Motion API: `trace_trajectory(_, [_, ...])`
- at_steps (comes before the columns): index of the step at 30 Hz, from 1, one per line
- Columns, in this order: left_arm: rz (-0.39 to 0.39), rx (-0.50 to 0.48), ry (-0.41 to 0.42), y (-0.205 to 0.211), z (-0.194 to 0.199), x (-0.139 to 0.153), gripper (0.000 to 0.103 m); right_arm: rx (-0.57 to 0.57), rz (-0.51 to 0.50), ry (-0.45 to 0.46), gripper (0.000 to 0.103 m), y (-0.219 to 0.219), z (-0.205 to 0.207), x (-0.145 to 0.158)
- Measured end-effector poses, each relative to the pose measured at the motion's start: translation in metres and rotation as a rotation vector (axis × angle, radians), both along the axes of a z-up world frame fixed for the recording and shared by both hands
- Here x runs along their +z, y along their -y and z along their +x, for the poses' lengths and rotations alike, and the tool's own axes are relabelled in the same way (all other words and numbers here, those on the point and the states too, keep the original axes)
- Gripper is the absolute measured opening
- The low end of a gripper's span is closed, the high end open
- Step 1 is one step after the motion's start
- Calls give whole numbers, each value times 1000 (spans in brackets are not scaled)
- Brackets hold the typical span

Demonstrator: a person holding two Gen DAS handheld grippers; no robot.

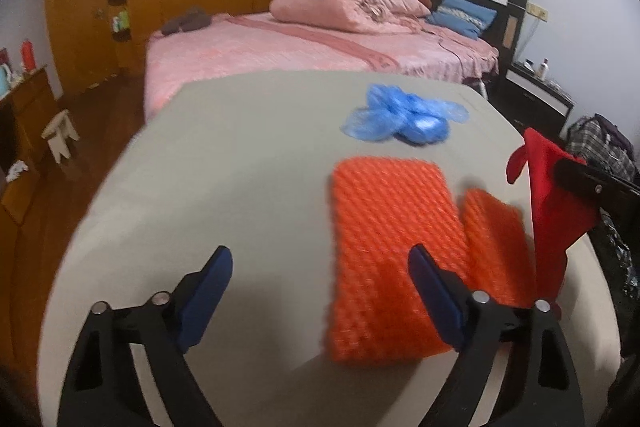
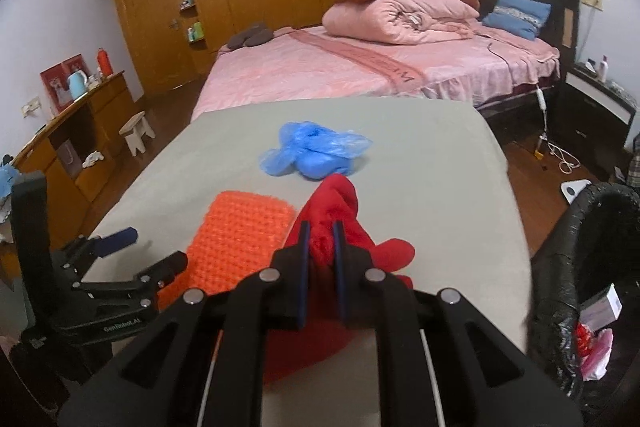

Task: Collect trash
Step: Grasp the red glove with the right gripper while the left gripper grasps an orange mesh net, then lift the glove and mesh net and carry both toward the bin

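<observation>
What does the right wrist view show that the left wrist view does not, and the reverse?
Only the right wrist view shows the black-lined trash bin holding discarded packaging beside the table, and the right gripper with its pads pinching the red cloth. Only the left wrist view shows the second orange mesh piece and the left gripper open from behind. Both show the grey table, the large orange mesh piece, the blue plastic bundle and the bed.
</observation>
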State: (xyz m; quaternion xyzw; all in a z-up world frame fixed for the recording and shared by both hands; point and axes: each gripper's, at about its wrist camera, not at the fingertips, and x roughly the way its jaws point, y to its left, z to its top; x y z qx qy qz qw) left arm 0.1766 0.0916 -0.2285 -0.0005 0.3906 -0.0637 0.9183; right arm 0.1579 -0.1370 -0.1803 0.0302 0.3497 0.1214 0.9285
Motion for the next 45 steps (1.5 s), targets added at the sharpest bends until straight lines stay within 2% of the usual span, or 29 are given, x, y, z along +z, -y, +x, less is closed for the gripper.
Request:
trace_trajectory(8, [-70, -53, -80, 20, 12, -16, 63, -18, 3, -18, 10, 12, 0, -9])
trace_trajectory(10, [-88, -66, -83, 23, 12, -16, 49, -19, 3, -21, 10, 13, 0, -10])
trace_trajectory(13, [-103, -93, -80, 28, 12, -15, 34, -18, 3, -24, 10, 13, 0, -11])
trace_trajectory(14, [-104, -95, -77, 30, 12, -14, 32, -18, 3, -24, 10, 13, -1, -11])
trace_trajectory(16, [-102, -99, -63, 31, 10, -11, 18, -17, 3, -24, 10, 13, 0, -11])
trace_trajectory(18, [-103, -98, -45, 30, 8, -6, 14, -18, 3, -23, 11, 13, 0, -11])
trace_trajectory(25, [-76, -60, 34, 22, 2, 19, 12, -20, -3, -3, 11, 14, -6, -5])
trace_trajectory(34, [1, 1, 143, 13, -2, 61, 12, -25, 8, 32, 11, 18, -12, 15])
trace_trajectory(40, [9, -11, 240, 12, -15, 95, 12, -26, 12, 58, 11, 21, -18, 29])
trace_trajectory(45, [-6, -36, 271, 18, -21, 112, 12, -30, 12, 73, 11, 23, -23, 39])
